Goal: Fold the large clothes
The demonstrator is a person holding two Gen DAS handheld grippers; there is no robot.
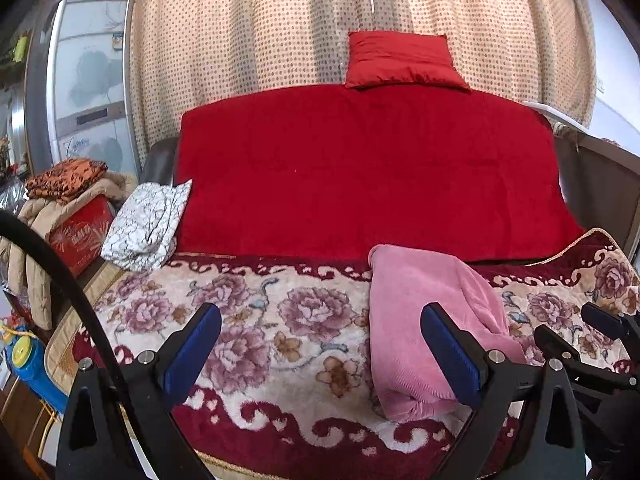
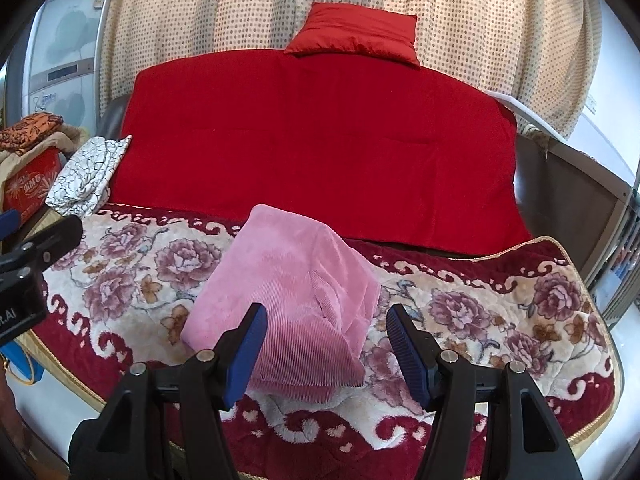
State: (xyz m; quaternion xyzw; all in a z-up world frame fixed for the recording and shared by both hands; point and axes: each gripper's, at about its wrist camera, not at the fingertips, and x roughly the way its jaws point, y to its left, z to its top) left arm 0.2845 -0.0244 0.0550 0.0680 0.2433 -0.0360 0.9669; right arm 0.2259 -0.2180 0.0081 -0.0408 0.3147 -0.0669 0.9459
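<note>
Right claw stands open and empty, the folded pink corduroy garment directly ahead between its fingers, long axis running away toward the red sofa back. Left claw, also open, has it off to its right; right is nearer.

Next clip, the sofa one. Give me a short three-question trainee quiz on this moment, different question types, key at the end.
1. True or false: the right claw grips the pink garment.
2. What lies at the sofa's far left, by the red blanket? A) patterned white cloth B) blue towel C) black hat
3. Fill in: the red pillow sits atop the sofa ____.

Key: 1 false, both claws are open; 2 A, the white cloth; 3 back.
</note>
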